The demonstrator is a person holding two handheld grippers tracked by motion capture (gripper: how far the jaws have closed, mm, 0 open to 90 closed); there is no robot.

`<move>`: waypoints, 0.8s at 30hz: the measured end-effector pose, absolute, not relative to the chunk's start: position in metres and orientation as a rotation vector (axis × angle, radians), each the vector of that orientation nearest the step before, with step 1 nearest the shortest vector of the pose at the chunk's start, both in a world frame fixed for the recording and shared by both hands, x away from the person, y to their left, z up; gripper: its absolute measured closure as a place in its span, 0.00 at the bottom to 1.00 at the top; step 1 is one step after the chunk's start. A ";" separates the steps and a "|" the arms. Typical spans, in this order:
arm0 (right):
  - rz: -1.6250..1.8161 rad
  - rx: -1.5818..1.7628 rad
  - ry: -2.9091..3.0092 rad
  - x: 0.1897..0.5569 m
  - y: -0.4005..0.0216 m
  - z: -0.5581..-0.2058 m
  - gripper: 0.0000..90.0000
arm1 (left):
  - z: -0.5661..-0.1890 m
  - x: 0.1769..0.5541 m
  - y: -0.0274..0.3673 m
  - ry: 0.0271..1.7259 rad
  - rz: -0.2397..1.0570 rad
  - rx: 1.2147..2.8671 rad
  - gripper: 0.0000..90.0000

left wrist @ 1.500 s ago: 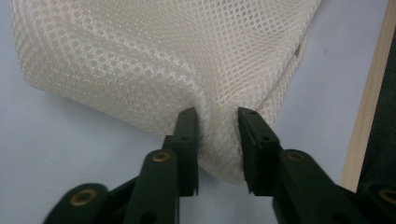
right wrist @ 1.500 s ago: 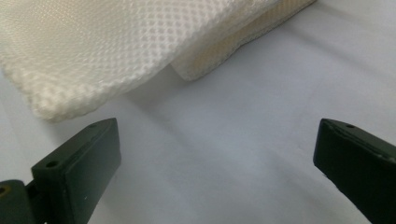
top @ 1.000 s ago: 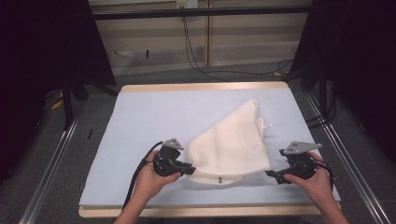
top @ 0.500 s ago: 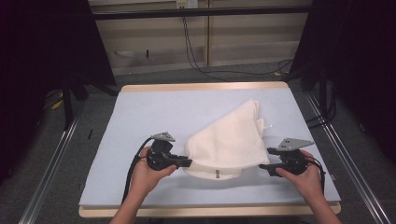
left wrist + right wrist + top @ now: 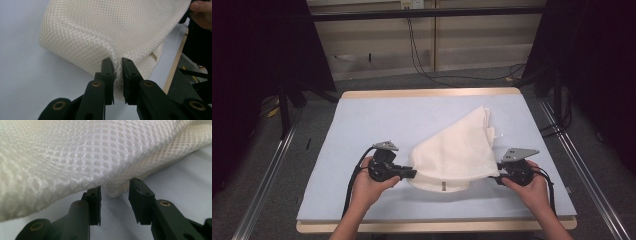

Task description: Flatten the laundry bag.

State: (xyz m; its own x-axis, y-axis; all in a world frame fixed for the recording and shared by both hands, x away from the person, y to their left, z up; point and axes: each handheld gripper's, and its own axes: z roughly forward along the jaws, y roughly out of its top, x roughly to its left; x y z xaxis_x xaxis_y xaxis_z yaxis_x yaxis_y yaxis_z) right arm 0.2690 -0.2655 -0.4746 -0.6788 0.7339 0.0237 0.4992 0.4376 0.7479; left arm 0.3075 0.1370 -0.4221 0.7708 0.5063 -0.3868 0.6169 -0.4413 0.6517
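A white mesh cloth (image 5: pixel 457 150) lies folded to a rough triangle on the light blue table cover (image 5: pixel 377 120). My left gripper (image 5: pixel 414 173) is at the cloth's near left edge. In the left gripper view this gripper (image 5: pixel 117 61) is shut on a pinched fold of the mesh (image 5: pixel 107 30). My right gripper (image 5: pixel 497 179) is at the cloth's near right corner. Its jaws have just been closing; in the right gripper view the gripper (image 5: pixel 115 185) has the cloth's lower corner (image 5: pixel 113 191) in the gap, with the pads not pressing on it.
The table's wooden front edge (image 5: pixel 432 226) runs just below both hands. Metal rails (image 5: pixel 267 175) flank the table on the floor. Cables (image 5: pixel 422 60) hang at the wall behind. A small tag (image 5: pixel 443 186) shows on the cloth's near hem.
The right hand has slid left up to the cloth's corner and its jaws have narrowed around it. The left gripper has kept its hold and shifted only slightly.
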 end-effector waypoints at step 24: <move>1.120 0.999 2.386 0.265 -0.271 -0.467 1.00 | -0.419 0.313 0.148 0.893 -0.160 2.076 0.90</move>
State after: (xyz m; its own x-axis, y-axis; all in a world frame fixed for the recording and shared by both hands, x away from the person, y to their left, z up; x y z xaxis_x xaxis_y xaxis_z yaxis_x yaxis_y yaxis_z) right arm 0.2649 -0.2711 -0.4666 -0.7036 0.7105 0.0056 0.4584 0.4480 0.7676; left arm 0.3127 0.1485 -0.4194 0.7370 0.5381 -0.4089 0.6466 -0.3852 0.6584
